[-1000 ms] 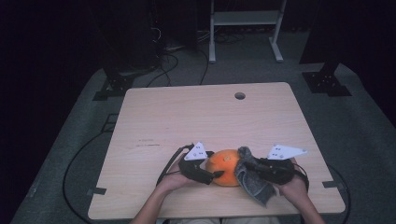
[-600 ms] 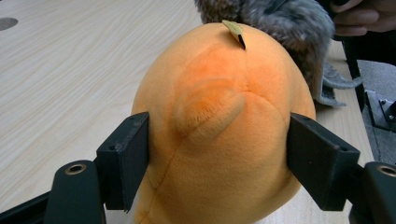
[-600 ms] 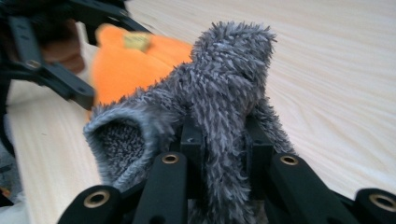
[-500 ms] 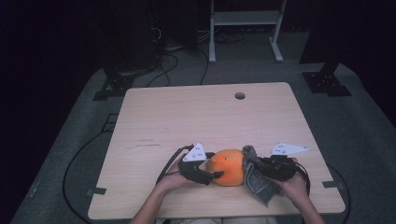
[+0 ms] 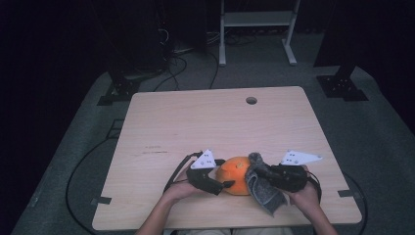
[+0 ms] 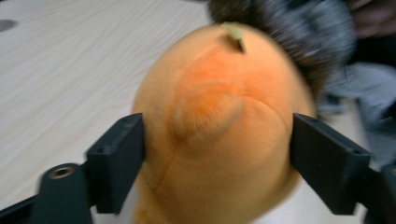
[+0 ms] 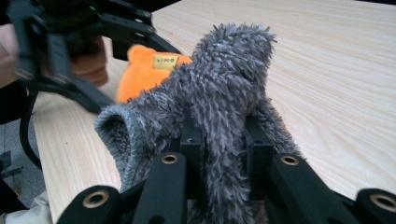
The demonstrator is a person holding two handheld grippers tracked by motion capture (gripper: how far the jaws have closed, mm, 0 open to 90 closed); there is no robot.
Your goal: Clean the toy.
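One orange plush toy [image 5: 236, 175], round and soft, sits on the worktop [image 5: 205, 122] close to the near edge, about midway along it, with a small tag on its top. Just one grey fuzzy cloth [image 5: 262, 188] here too, pressed up against the toy's right side and trailing down toward the near edge. Two tools in play. The left tool [image 5: 224, 185] comes in from the toy's left, and in the left gripper view its jaws stand on either side of the orange plush toy [image 6: 215, 126], wide apart; they have just been opening, and the pads sit right at the toy's flanks, the left one touching the fur, though the blur makes it hard to say whether they press. The right tool [image 5: 259, 172] is nearly closed and clamped on the grey fuzzy cloth [image 7: 219, 107], which bunches up between the jaws and rises above them in the right gripper view, with the toy [image 7: 144, 70] just beyond it. One round hole [image 5: 251, 100] marks the worktop near its far edge.
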